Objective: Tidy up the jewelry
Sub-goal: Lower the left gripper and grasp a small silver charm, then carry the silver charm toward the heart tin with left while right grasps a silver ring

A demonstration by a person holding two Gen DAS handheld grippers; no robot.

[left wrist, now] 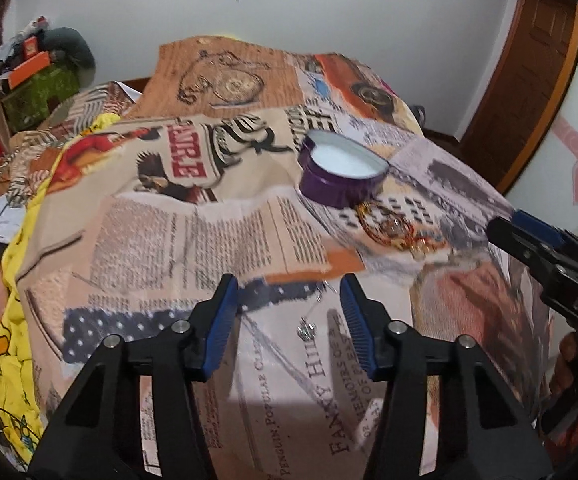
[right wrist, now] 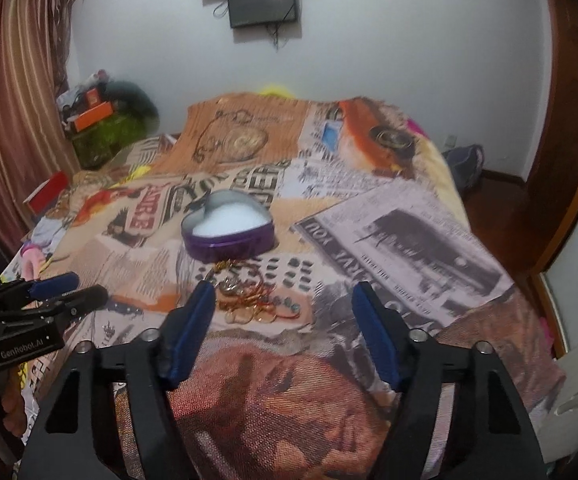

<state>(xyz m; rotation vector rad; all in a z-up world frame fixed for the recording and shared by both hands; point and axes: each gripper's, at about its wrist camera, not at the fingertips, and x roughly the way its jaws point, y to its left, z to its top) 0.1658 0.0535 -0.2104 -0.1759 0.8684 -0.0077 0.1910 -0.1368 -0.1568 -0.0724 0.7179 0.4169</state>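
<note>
L wrist: left gripper (left wrist: pixel 289 316) jaws apart, nothing clamped, over a silver pendant (left wrist: pixel 306 330) on the newsprint bedspread (left wrist: pixel 193 236). Purple heart tin (left wrist: pixel 339 172), lid off, white padding inside, no jewelry.

R wrist: right gripper (right wrist: pixel 285 320) jaws apart, empty; gold jewelry pile (right wrist: pixel 249 296) just in front of tin (right wrist: pixel 229 236).

Bedroom in a home: a bed (right wrist: pixel 369 240) under a newspaper-print blanket (right wrist: pixel 273 392), striped curtains (right wrist: pixel 13 128) at left, a wall-mounted screen (right wrist: pixel 263 2) on the far wall, wooden door frame (left wrist: pixel 529 92) at right.
</note>
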